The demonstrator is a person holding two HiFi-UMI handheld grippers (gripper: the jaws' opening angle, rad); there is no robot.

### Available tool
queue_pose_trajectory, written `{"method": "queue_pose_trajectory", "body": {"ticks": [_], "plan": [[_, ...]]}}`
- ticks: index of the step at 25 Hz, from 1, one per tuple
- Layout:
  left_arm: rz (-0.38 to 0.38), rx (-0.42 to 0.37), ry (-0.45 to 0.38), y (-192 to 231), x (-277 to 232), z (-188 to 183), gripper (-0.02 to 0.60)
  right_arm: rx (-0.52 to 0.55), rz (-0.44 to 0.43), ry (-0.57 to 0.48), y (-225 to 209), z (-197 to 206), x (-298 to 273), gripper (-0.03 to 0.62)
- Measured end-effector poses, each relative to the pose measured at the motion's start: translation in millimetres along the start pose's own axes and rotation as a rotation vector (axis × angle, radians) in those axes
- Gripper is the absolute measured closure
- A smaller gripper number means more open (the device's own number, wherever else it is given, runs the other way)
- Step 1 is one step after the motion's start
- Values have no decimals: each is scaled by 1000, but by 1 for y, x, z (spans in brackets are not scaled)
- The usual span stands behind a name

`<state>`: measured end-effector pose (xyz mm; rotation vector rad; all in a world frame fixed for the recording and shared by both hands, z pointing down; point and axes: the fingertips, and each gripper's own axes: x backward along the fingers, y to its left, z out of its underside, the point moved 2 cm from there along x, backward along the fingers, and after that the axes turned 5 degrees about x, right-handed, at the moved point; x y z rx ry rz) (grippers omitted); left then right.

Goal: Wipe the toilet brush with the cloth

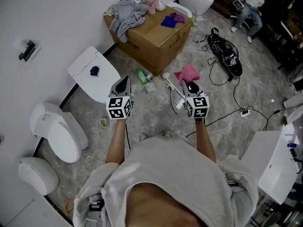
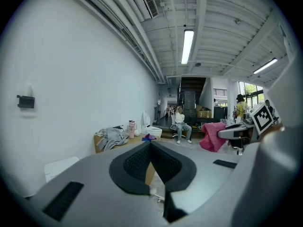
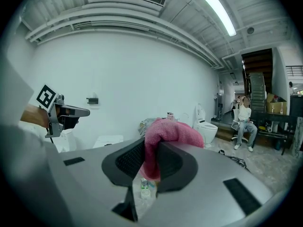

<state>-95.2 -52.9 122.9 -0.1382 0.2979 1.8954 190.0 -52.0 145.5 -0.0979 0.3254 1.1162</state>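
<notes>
Plainly pinched the cloth (image 3: 166,129) in the right gripper (image 1: 191,85); held the left gripper (image 1: 122,83) closed on nothing; risked skidding the loose toilet brush (image 1: 169,82) when wiping.

Your clearest lane is the bare floor (image 1: 154,117) straight ahead. The cardboard box (image 1: 151,37) walls off the far end, and the toilet tank (image 1: 92,70) crowds your left. Cables (image 1: 222,82) sprawl on the right, and a green bottle (image 1: 141,75) and the toilet brush (image 1: 173,88) litter the middle.
</notes>
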Motion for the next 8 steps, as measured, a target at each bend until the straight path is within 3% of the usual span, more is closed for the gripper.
{"method": "queue_pose_trajectory", "body": {"ticks": [8], "plan": [[-1, 5, 6, 5, -3, 2, 563, -1, -1, 10, 1, 2, -3, 510]]}}
